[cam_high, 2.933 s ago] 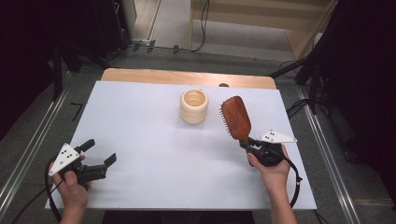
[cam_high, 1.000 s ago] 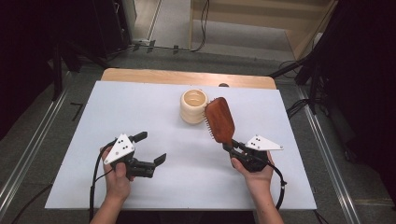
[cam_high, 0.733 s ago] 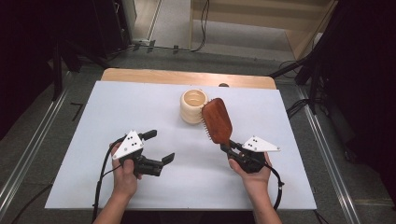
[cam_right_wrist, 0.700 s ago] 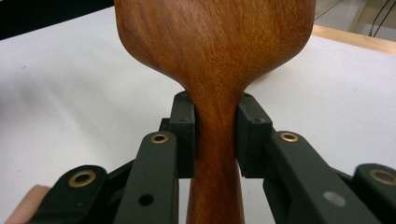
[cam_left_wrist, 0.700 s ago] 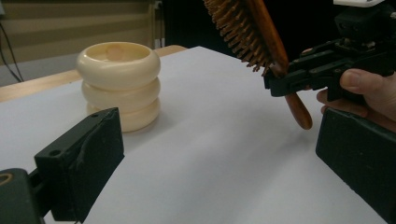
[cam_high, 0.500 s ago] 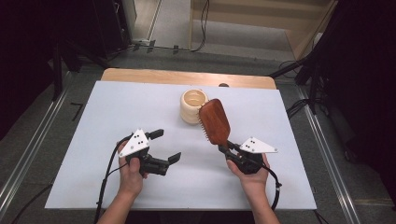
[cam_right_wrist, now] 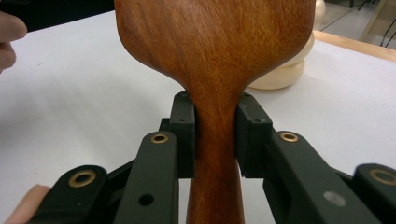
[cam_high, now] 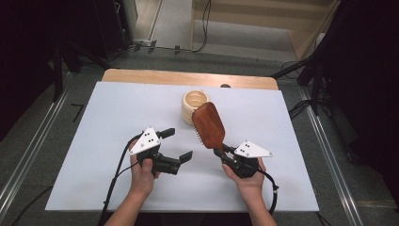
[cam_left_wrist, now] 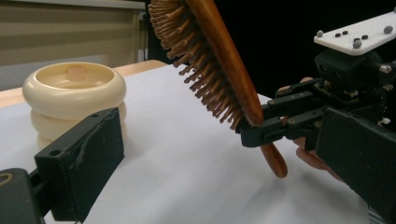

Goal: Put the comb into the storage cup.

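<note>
We clamp the right gripper point(cam_high: 225, 154) on the neck of the wooden hairbrush point(cam_high: 208, 125), holding it tilted above the white table point(cam_high: 108, 103), just beside the cream ribbed cup point(cam_high: 194, 101). Our left gripper point(cam_high: 178, 145) stands open and empty nearby.

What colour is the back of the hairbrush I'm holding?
Reddish-brown polished wood with visible grain, on the hairbrush; clearest in the right gripper view.

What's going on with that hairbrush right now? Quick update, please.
Right gripper shut on the wooden hairbrush at its handle, lifted off the table. Left gripper open, empty, beside it. Cream ringed cup close behind the brush.
</note>
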`<state>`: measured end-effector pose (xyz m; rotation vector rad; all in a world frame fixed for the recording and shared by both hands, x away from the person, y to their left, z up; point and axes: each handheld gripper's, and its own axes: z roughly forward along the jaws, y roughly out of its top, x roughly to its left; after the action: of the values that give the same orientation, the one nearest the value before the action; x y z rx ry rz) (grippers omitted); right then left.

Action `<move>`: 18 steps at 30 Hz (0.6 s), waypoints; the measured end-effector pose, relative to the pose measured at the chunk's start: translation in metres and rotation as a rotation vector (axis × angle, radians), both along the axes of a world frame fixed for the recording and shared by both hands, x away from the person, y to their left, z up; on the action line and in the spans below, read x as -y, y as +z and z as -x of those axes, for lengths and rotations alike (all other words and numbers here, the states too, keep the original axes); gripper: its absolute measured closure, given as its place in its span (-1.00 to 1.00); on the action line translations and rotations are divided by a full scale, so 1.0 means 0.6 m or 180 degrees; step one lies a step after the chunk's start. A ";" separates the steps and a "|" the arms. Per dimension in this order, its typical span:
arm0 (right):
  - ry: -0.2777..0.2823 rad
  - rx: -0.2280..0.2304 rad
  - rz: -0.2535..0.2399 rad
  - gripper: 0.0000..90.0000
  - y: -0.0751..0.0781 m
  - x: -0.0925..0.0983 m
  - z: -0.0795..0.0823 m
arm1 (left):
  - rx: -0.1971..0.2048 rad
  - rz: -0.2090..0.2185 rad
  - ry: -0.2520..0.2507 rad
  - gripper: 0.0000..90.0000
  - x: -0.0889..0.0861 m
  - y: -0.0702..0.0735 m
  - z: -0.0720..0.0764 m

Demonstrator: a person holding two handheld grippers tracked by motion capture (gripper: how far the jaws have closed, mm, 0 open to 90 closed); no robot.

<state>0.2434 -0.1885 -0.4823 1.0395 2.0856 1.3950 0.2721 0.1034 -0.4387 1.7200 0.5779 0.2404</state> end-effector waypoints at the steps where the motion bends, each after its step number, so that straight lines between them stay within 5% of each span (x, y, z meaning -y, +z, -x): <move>1: 0.0011 0.0003 0.0001 0.57 0.000 -0.002 0.000 | -0.0003 0.0010 -0.0011 -0.97 0.002 0.000 0.000; 18: 0.0190 0.0139 0.0010 0.57 0.001 -0.038 0.014 | -0.0106 0.0046 -0.0003 -0.96 0.038 0.011 -0.010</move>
<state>0.2353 -0.1658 -0.4816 0.9443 2.1022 1.4297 0.2780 0.0805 -0.4318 1.7130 0.6018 0.2067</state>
